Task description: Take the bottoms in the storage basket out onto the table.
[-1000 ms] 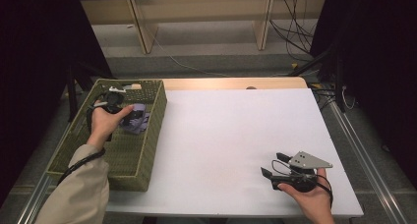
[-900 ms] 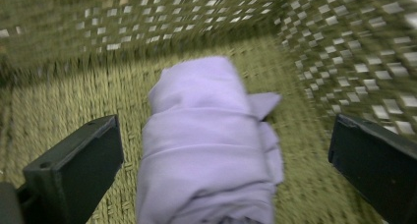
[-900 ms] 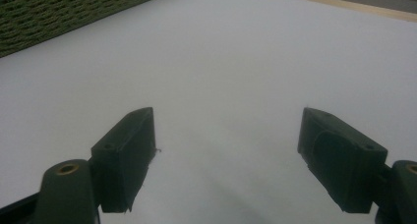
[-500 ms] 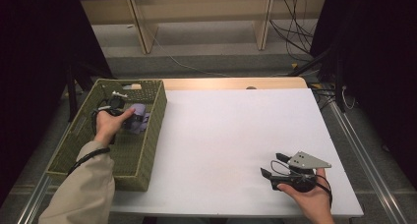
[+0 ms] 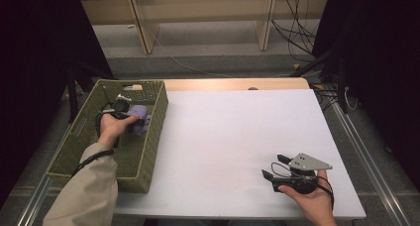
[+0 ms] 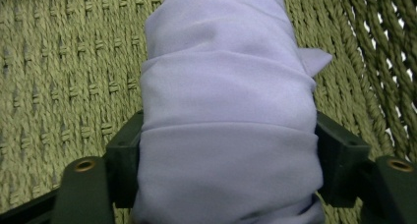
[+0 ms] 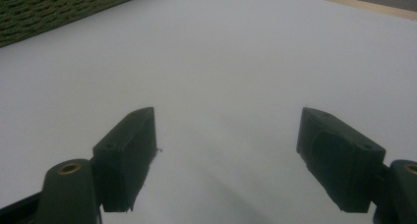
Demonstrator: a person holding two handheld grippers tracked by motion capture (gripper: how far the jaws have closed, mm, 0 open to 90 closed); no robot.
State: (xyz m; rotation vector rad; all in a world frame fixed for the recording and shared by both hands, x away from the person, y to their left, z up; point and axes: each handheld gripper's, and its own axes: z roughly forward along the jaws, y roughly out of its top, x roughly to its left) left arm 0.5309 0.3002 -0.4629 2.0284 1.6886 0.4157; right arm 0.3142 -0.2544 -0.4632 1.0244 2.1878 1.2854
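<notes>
Left tool point(image 6: 226, 184), lowered into the basket point(image 5: 148, 151), has just closed onto the lilac cloth point(image 6: 228, 96), ready for lifting; right tool point(image 7: 228, 160) spread.

The white tabletop point(image 5: 237, 137) is bare and wide, so a claw can slide across it any way. At 9 o'clock the green basket point(image 5: 148, 151) stands with tall woven walls; a claw must go over the rim to get in. Inside, the purple cloth point(image 5: 140, 118) and small things at the 12 o'clock end leave little room.
</notes>
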